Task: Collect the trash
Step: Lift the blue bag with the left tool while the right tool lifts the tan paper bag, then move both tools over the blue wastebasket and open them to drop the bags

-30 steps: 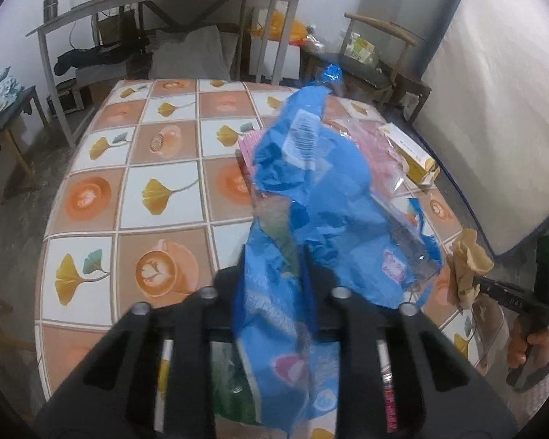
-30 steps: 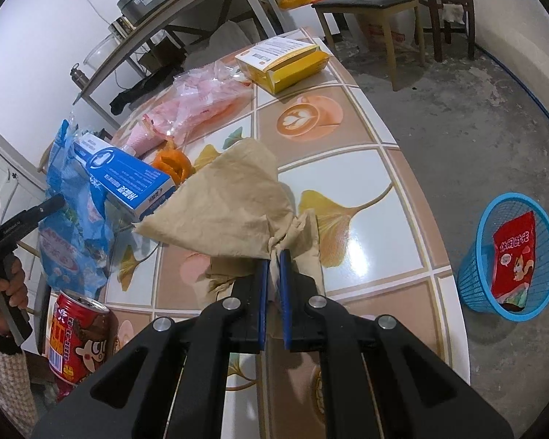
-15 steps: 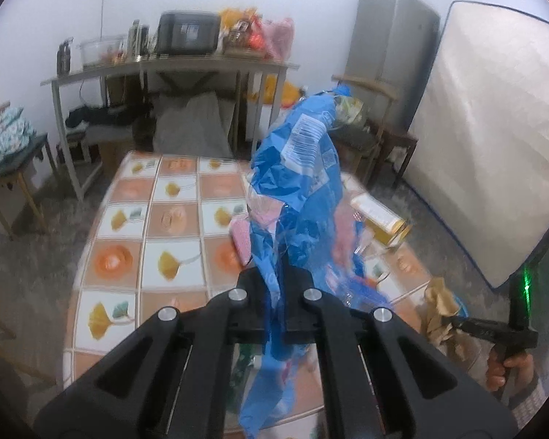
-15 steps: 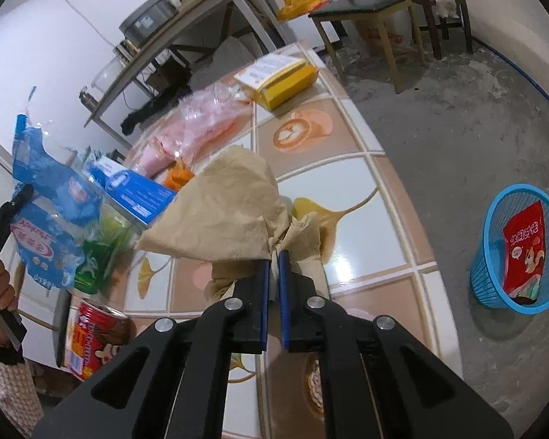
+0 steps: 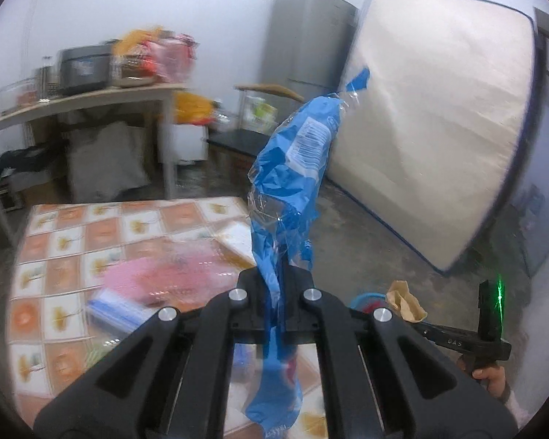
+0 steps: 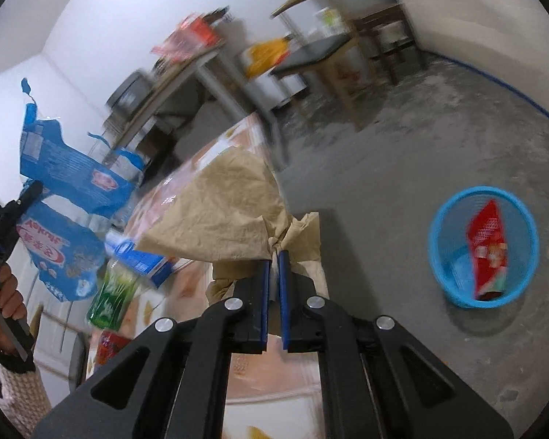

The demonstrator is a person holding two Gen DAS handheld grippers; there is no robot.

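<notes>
The left gripper point(image 5: 279, 303) clamps the blue plastic bag point(image 5: 292, 190) at centre frame, and the right gripper point(image 6: 273, 274) pinches crumpled brown paper point(image 6: 223, 212), both clear of the table, likely bound for the blue basket point(image 6: 443, 274) at right.

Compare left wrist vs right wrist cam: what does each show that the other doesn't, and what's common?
Left wrist only: the mattress leaning on the wall, the grey fridge beside it, and the pink bag on the table.

Right wrist only: the red packet lying inside the bin, and the green bottle at the table edge.

Both: the blue bag clamped in the left gripper, the brown paper clamped in the right gripper, the tiled table, and the blue bin on the floor.
</notes>
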